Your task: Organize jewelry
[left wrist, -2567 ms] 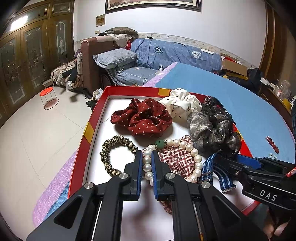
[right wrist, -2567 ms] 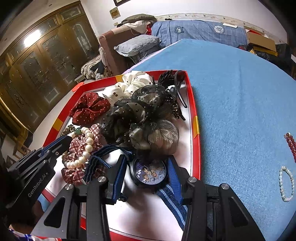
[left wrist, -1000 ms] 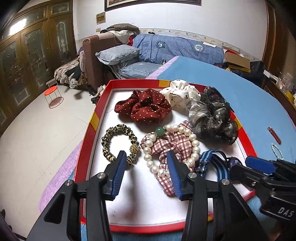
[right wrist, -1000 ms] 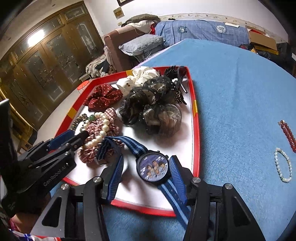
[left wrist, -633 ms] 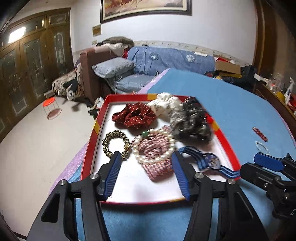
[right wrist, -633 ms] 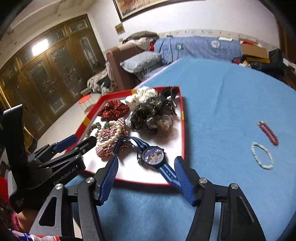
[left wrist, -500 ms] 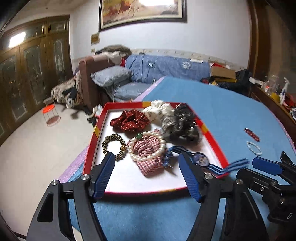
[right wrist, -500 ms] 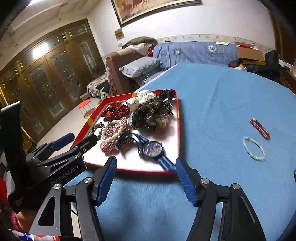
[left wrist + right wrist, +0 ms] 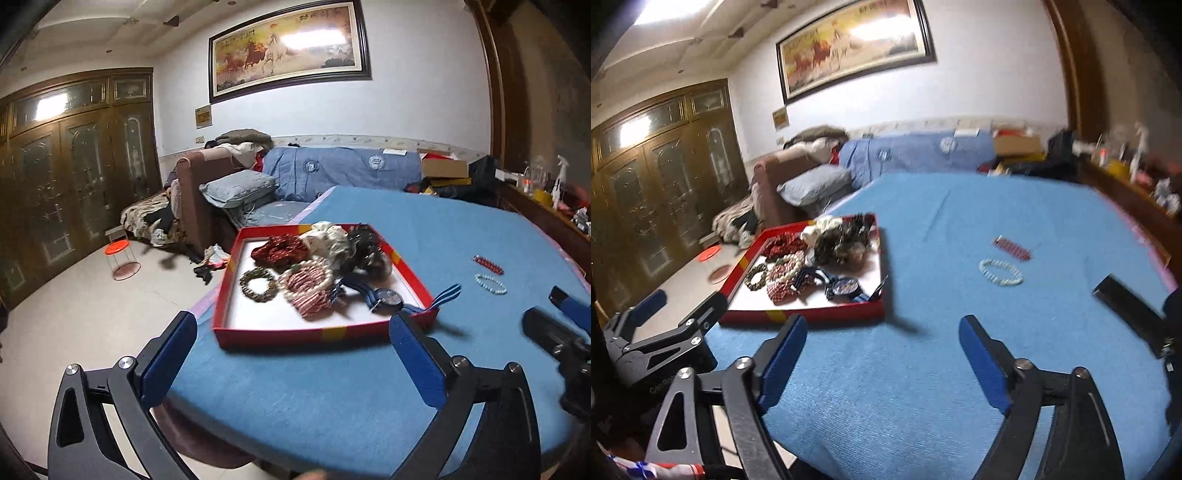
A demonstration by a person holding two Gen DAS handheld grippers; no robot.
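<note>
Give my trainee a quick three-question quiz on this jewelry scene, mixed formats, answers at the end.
1. True or false: the watch lies inside the red tray.
2. Which pieces lie on the blue tablecloth outside the tray? A) a white bead bracelet and a red bead bracelet B) two scrunchies C) the leopard-print bracelet
3. Fill in: the left gripper and the right gripper both hold ____.

Key: 1 true, though its striped strap pokes over the tray's near right corner. 2 A. 3 nothing; both are open.
</note>
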